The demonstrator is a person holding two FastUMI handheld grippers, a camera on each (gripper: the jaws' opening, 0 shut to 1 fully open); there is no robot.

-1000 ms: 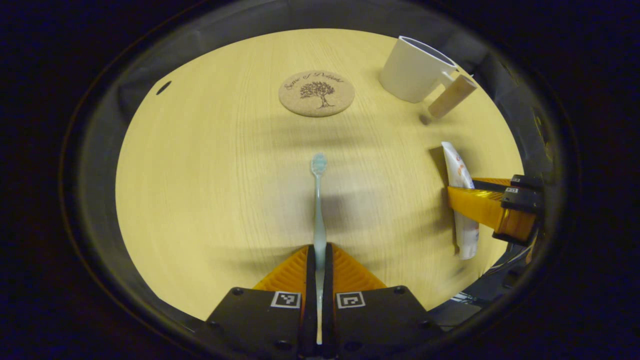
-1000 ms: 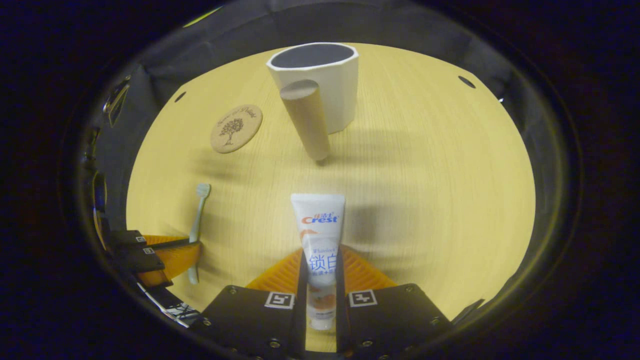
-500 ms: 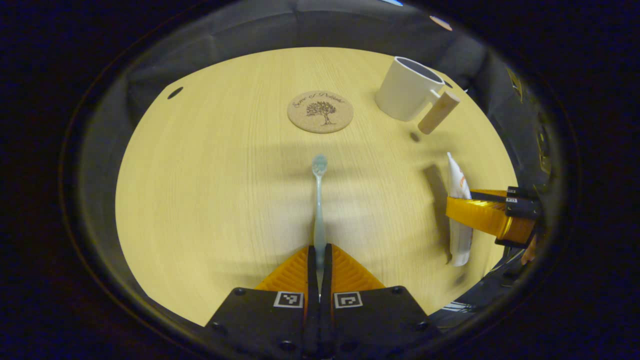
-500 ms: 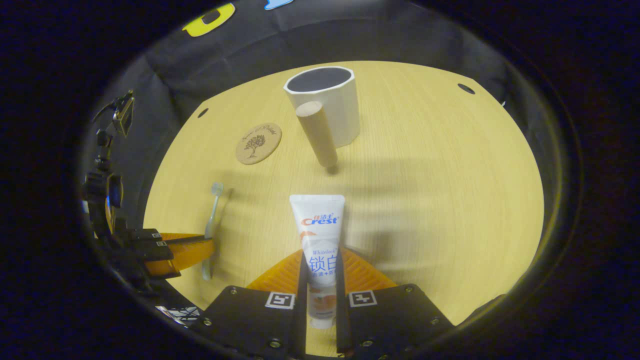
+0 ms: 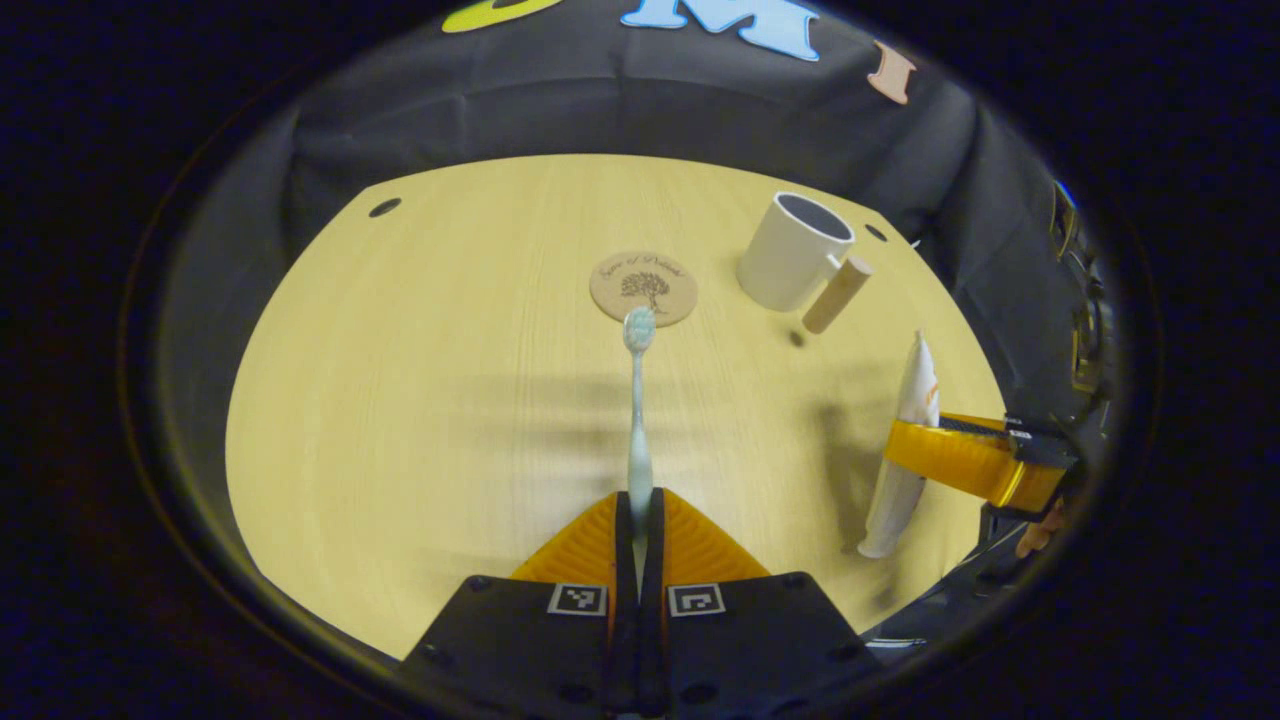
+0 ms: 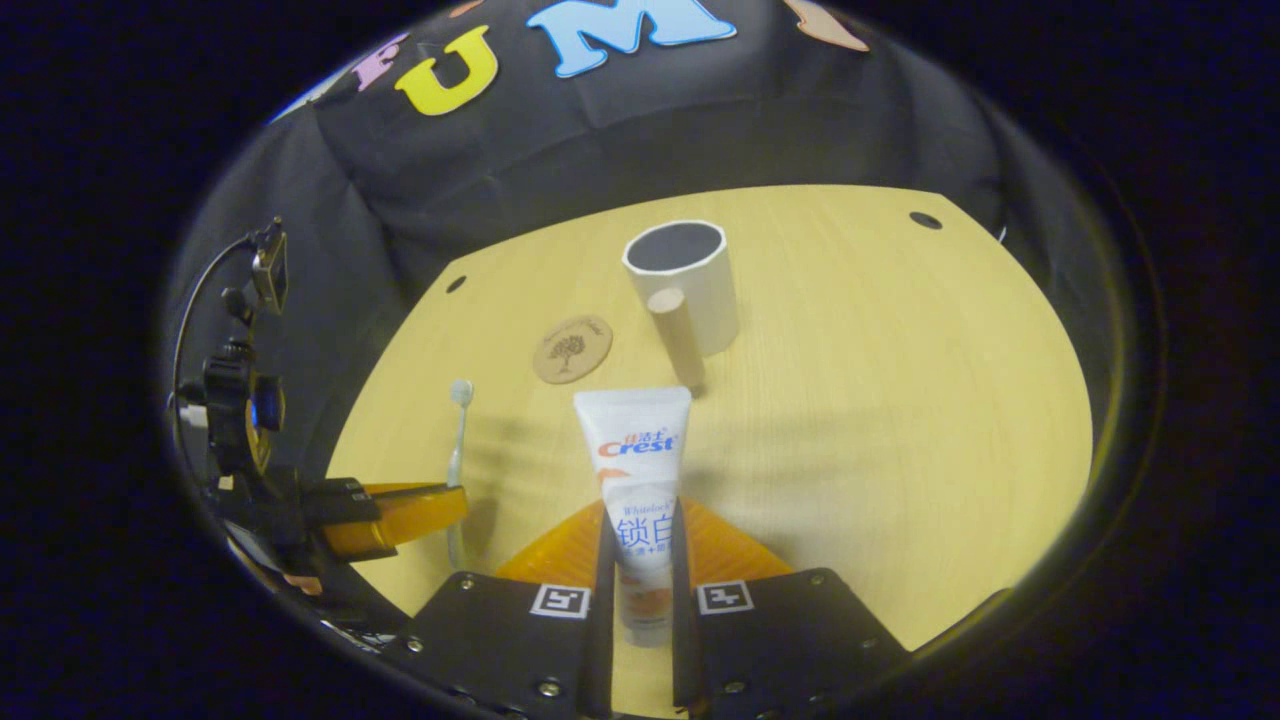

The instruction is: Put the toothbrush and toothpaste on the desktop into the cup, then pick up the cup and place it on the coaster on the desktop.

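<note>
Toothbrush (image 5: 637, 420) stands clamped by its handle between the closed fingers of the left gripper (image 5: 638, 520), its bristle head lifted above the desktop (image 5: 420, 380) and overlapping the near rim of the cork coaster (image 5: 643, 286) at 12 o'clock. The white cup (image 5: 790, 250) with its wooden peg handle sits at 1 o'clock, empty as far as its dark mouth shows. The toothpaste tube (image 6: 636, 490) is pinched between the right gripper (image 6: 640, 560) fingers, crimped end up, the cap low between the fingers (held clear of the wood). The desktop is pale wood grain with small dark holes near its far corners; black cloth walls the booth behind. At 9 o'clock in the right gripper view, a camera mount on a stand is dim and hard to make out.
</note>
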